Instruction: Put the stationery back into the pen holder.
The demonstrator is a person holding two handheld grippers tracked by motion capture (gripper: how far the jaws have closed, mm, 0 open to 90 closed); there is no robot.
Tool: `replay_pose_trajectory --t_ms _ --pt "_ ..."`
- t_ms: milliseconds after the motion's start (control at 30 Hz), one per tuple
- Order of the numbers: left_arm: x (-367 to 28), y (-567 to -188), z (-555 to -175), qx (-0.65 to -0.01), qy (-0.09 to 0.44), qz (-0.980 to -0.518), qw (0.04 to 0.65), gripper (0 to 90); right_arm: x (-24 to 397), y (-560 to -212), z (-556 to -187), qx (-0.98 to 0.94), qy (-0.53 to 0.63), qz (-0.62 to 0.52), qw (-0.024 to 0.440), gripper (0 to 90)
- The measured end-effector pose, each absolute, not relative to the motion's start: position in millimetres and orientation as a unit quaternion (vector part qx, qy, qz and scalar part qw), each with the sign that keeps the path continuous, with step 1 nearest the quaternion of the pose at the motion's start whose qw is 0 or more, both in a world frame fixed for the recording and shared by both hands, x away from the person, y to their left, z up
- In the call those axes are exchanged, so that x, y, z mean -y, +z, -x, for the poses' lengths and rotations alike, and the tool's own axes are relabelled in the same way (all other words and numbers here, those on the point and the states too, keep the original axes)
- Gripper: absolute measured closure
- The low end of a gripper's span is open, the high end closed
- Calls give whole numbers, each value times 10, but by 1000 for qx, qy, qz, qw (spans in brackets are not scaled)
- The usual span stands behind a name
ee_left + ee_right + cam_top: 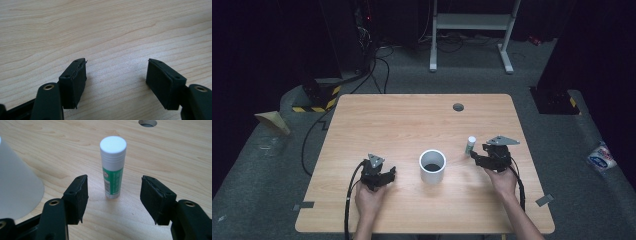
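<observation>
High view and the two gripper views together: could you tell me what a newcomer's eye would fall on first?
Probably the glue stick, upright with a white cap and green label, just ahead of the right tongs, whose jaws stand open on either side of it without touching. Next comes the white cup in the middle of the wooden table, between the two hands. The left tongs gape over bare wood.

The bench (387, 125) is pale wood-grain, smooth and matt. The glue stick (113, 167) looks like smooth plastic with a green paper label. The white cup (432, 166) is matt.
</observation>
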State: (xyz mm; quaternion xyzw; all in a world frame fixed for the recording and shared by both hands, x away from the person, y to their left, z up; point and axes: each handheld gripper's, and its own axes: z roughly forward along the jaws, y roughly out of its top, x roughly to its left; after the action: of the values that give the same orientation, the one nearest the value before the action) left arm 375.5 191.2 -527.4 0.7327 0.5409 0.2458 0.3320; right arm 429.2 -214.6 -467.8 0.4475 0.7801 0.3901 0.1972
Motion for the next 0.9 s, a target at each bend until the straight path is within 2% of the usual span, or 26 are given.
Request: replay_pose_trajectory --t_ms 667,900 --pt "-1913 -5274 -3756 -540 245 -733 333 325 2007 -4764 -4507 -777 387 -456 194 411" --pt "-1913 -5274 -3755 -540 244 -733 333 325 1968 -4838 -4558 -775 384 -461 199 465"
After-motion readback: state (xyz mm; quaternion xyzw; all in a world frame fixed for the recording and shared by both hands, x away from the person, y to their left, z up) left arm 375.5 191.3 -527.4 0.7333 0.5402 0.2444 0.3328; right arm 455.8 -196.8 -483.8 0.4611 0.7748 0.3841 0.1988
